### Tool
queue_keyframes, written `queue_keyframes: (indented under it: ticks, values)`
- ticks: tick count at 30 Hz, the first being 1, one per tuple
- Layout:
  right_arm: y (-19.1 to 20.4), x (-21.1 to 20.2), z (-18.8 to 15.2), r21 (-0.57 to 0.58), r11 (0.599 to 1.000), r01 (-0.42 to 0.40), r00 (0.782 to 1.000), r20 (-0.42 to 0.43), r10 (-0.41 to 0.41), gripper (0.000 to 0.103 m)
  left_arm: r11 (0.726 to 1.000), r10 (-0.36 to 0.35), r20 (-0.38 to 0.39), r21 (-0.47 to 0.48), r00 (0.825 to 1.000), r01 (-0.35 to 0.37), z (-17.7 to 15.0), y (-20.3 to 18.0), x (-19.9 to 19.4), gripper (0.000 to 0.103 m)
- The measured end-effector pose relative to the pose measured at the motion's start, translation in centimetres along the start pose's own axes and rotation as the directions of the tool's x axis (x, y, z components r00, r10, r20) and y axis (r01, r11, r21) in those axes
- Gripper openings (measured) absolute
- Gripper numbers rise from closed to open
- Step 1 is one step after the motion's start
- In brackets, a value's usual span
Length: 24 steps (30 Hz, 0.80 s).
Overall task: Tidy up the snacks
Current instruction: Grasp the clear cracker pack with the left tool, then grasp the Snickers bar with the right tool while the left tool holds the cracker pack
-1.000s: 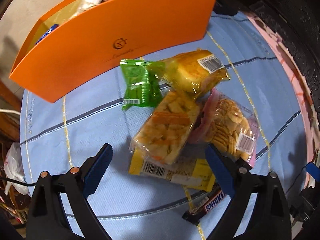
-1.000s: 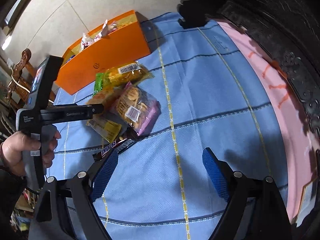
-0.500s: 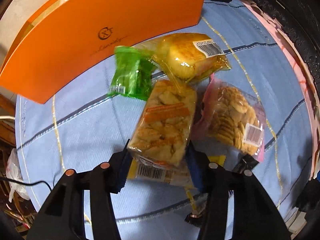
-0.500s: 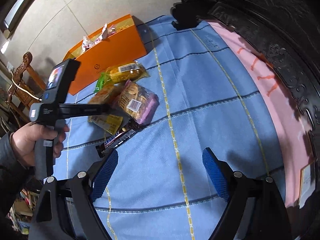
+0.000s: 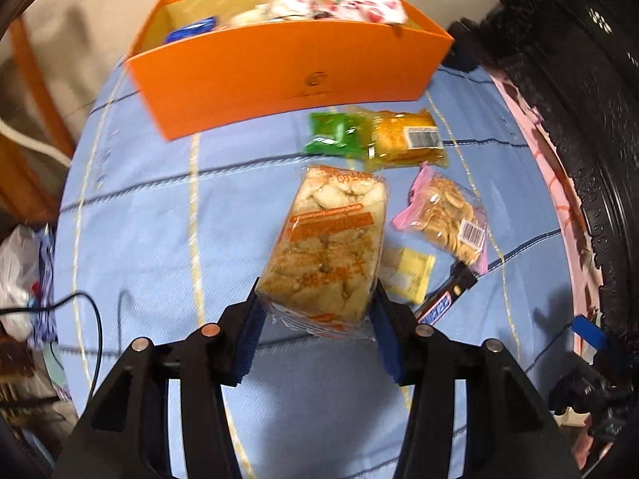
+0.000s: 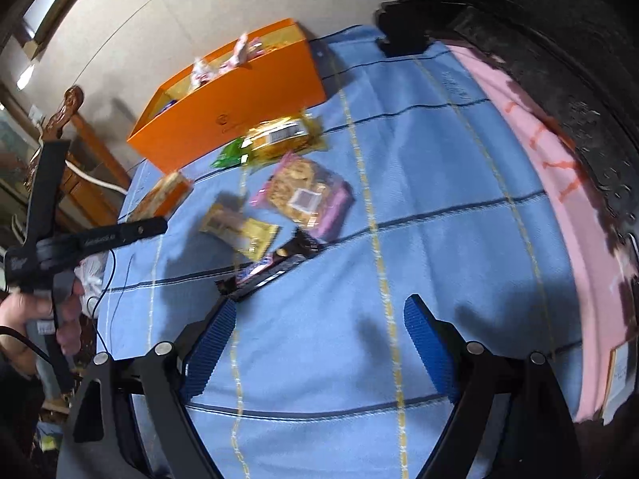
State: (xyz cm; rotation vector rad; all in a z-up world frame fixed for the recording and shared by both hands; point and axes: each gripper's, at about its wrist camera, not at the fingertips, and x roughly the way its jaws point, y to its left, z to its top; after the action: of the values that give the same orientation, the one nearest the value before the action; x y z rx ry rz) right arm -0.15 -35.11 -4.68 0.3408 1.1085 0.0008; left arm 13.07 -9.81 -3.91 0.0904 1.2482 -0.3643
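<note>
My left gripper point(image 5: 315, 315) is shut on a clear pack of biscuits with an orange label point(image 5: 331, 239) and holds it above the blue cloth; the pack also shows in the right wrist view point(image 6: 163, 197). An orange box point(image 5: 287, 76) with several snacks inside stands at the back. On the cloth lie a green packet point(image 5: 333, 135), a yellow cake pack point(image 5: 403, 139), a pink bag of crackers point(image 5: 447, 215), a yellow packet point(image 5: 407, 275) and a Snickers bar point(image 5: 443, 299). My right gripper point(image 6: 319, 343) is open and empty above the cloth, near the Snickers bar point(image 6: 267, 271).
A dark carved wooden rim point(image 6: 559, 60) with a pink strip runs along the right side. A black cable point(image 5: 92, 319) and a white plastic bag point(image 5: 16, 279) lie at the left edge. A wooden chair point(image 6: 80, 139) stands beyond the box.
My left gripper closed on the biscuit pack and lifted it off the pile, uncovering the yellow packet. The right gripper stayed open and shifted slightly.
</note>
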Motion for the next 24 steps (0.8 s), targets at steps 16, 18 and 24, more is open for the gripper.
queue_keyframes:
  ticks: [16,18,24]
  values:
    - [3.9,2.6,1.0,-0.104,0.993,-0.055,0.996,-0.075,0.048,0.093,0.988,0.002,-0.02,-0.157,1.0,-0.005,-5.8,4.9,-1.8,0.049]
    - [3.7,3.0,0.8,-0.101,0.993,-0.055,0.995,-0.086,0.046,0.093,0.987,0.004,-0.02,-0.163,1.0,-0.007,-6.0,5.2,-1.8,0.049]
    - [3.6,5.4,0.1,-0.12,0.992,-0.034,0.99,-0.142,0.017,0.093,0.985,-0.001,-0.033,-0.172,0.999,-0.004,-6.2,5.8,-1.3,0.049]
